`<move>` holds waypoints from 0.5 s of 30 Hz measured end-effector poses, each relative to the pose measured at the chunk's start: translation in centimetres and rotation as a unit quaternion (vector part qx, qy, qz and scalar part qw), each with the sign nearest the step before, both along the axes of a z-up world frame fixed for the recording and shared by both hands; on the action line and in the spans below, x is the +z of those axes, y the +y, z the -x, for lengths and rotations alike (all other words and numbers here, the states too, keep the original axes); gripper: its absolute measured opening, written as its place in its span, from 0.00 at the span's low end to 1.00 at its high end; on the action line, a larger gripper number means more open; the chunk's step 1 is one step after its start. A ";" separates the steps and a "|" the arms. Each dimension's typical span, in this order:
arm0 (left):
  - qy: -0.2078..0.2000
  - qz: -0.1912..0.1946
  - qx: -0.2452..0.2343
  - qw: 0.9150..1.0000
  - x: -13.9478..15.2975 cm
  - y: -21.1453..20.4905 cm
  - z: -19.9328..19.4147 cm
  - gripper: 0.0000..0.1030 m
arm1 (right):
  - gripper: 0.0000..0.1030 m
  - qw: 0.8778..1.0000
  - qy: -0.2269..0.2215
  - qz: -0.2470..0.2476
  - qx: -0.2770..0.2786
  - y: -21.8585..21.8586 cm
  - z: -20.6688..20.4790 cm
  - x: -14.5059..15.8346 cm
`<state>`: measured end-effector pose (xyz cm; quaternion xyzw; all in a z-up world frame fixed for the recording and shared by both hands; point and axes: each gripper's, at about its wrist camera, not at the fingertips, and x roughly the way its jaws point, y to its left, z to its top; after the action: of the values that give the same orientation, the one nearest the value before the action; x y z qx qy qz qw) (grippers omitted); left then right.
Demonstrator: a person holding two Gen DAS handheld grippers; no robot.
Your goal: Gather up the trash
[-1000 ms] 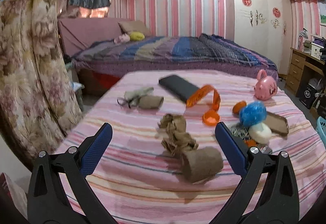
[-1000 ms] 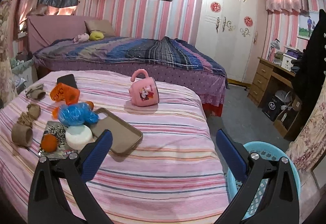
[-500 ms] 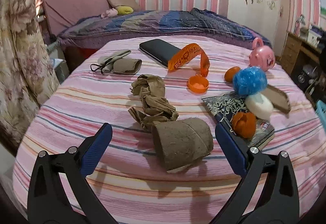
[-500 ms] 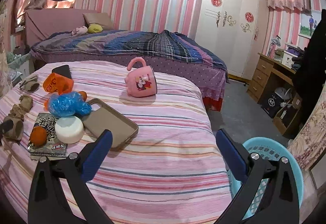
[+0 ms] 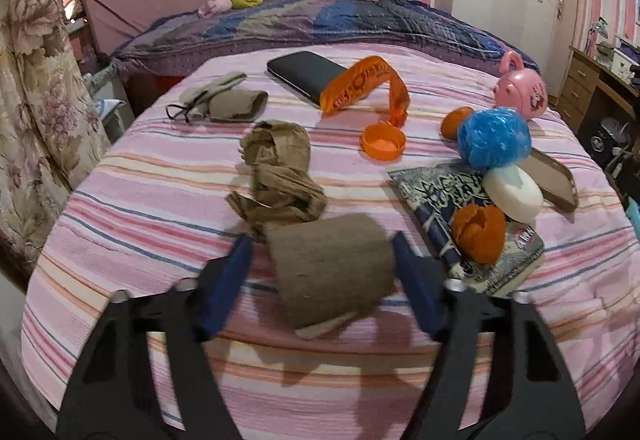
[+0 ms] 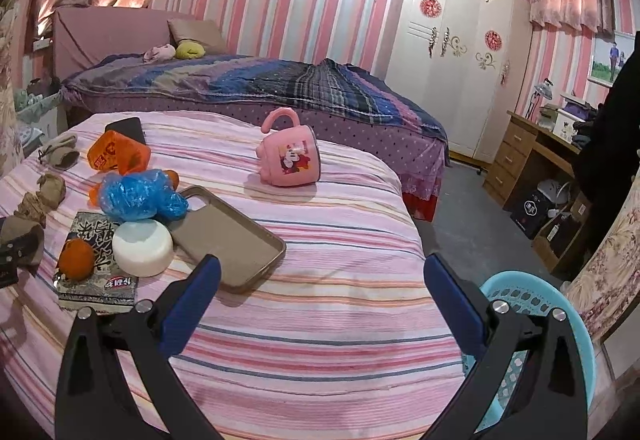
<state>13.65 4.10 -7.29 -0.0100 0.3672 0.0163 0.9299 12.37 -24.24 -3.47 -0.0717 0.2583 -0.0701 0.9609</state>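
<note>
Left jaws flanking brown roll [image 5: 332, 268].

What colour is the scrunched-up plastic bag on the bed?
The plastic bag is bright blue. It shows best in the left wrist view, beside the white round thing.

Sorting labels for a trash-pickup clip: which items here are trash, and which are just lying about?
Likely trash: brown paper roll between the left gripper fingers, orange peel, blue plastic bag, orange wrapper.
Probably lying about: pink mug, black phone, phone case.
</note>
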 end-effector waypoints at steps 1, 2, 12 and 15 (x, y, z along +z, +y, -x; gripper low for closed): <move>0.003 0.009 -0.005 1.000 0.1 0.1 0.1 0.55 | 0.96 1.000 0.000 -0.001 0.002 0.1 0.0 0.0; 0.004 0.018 -0.008 1.000 0.2 0.3 0.2 0.53 | 0.96 1.000 0.000 -0.004 0.004 0.2 0.1 0.0; -0.049 0.045 -0.007 0.998 3.9 4.5 3.4 0.51 | 0.96 0.998 0.004 -0.045 0.045 3.0 -0.1 0.3; -0.056 0.035 0.010 0.998 4.3 6.3 3.7 0.50 | 0.96 0.996 0.015 -0.054 0.072 5.0 -0.3 -0.2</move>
<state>9.99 10.45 -2.96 -0.0468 0.3151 0.0121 0.9478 12.68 -19.20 -3.71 -0.0394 0.2700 0.0139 0.9620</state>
